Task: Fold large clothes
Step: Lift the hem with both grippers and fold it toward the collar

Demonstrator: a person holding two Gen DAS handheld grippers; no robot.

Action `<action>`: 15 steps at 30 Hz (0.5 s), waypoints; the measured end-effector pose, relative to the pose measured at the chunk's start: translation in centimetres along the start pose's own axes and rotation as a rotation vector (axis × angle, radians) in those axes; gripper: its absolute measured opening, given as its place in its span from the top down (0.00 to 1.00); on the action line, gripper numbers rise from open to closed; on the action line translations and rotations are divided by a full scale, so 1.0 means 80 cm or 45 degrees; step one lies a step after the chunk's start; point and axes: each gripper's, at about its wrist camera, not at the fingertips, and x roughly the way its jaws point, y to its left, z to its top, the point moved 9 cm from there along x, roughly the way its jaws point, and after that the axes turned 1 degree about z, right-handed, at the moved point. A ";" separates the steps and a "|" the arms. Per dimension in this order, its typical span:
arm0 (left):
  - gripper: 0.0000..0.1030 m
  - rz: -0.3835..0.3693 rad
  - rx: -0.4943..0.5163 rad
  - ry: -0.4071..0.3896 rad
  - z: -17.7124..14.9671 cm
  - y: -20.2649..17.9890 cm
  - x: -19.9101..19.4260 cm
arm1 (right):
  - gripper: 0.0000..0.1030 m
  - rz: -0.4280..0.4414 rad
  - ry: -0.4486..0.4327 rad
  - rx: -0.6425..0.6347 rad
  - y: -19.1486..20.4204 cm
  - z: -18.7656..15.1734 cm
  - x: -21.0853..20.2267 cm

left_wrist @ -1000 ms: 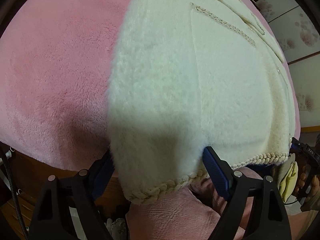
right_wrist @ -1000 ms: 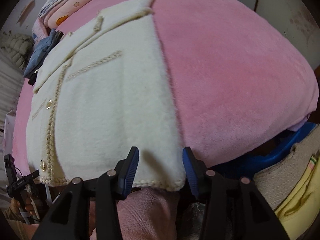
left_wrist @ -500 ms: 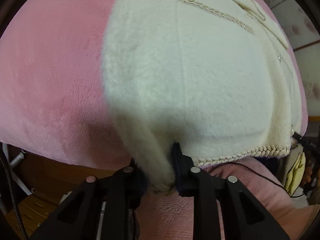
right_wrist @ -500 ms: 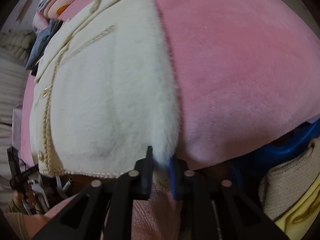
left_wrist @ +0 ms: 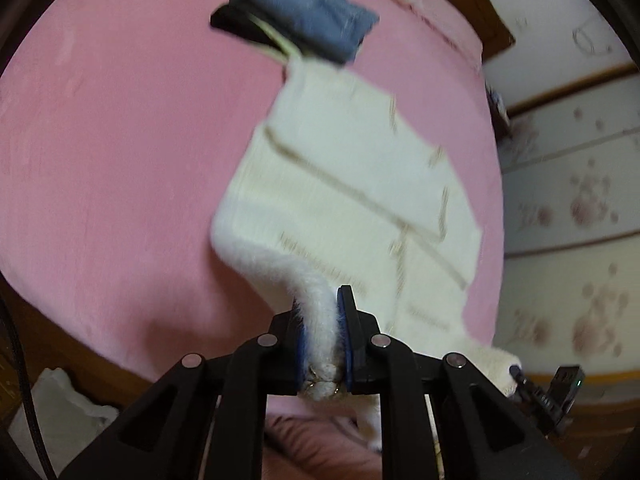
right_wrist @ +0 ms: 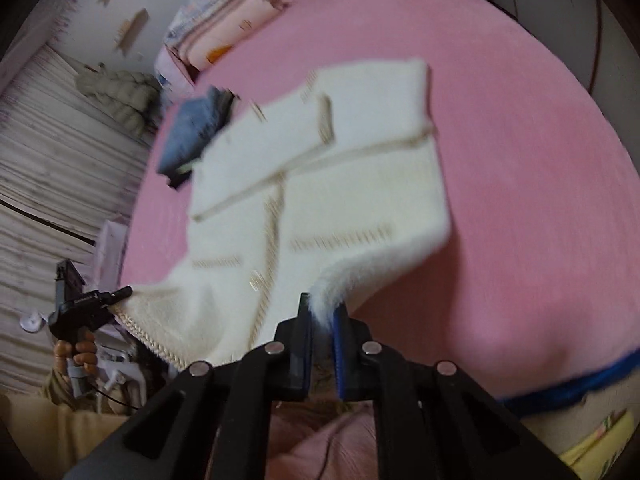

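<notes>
Jacket (left_wrist: 352,184): cream fuzzy jacket with braided trim, lay front-up on the pink blanket (left_wrist: 120,152); both hem corners were lifted off the blanket toward the cameras, the collar end flat on it.
Left claw (left_wrist: 323,336): narrow, blue pads clamped on one hem corner; the braided edge bunched between the pads and stuck out below them.
Right claw (right_wrist: 322,332): narrow, pinched on the opposite hem corner; a white fuzzy tuft sat between the pads.
Cross-check: in the right wrist view the left claw (right_wrist: 122,293) showed at the far left, its tip touching the braided hem, a hand (right_wrist: 78,350) on its grip. In the left wrist view the right claw (left_wrist: 516,372) showed at the lower right, touching the other corner; grip state not readable from that angle.
Hem: hung between the two claws, sagging in the middle, raised at both ends.
Sleeves: looked folded in across the chest; blur made the exact layering unclear.
Blanket: pink plush, covered the bed under the jacket.
Folded jeans (left_wrist: 304,20): blue denim stack on the blanket, just past the collar end; touching or not, could not tell.
Folded bedding (right_wrist: 224,36): pink patterned stack at the far edge of the bed, well apart from the jacket.
Image quality: both views motion-blurred, fine detail on trim and buttons unreliable.
</notes>
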 end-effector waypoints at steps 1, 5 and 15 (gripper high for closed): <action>0.89 -0.010 -0.035 -0.027 0.015 -0.006 -0.005 | 0.93 0.027 -0.022 0.002 0.006 0.020 -0.002; 0.89 0.008 -0.130 -0.163 0.108 -0.037 -0.004 | 0.93 0.129 -0.114 0.023 0.020 0.127 0.000; 0.55 0.284 -0.120 -0.212 0.252 -0.045 0.146 | 0.84 -0.124 -0.085 0.131 -0.067 0.323 0.141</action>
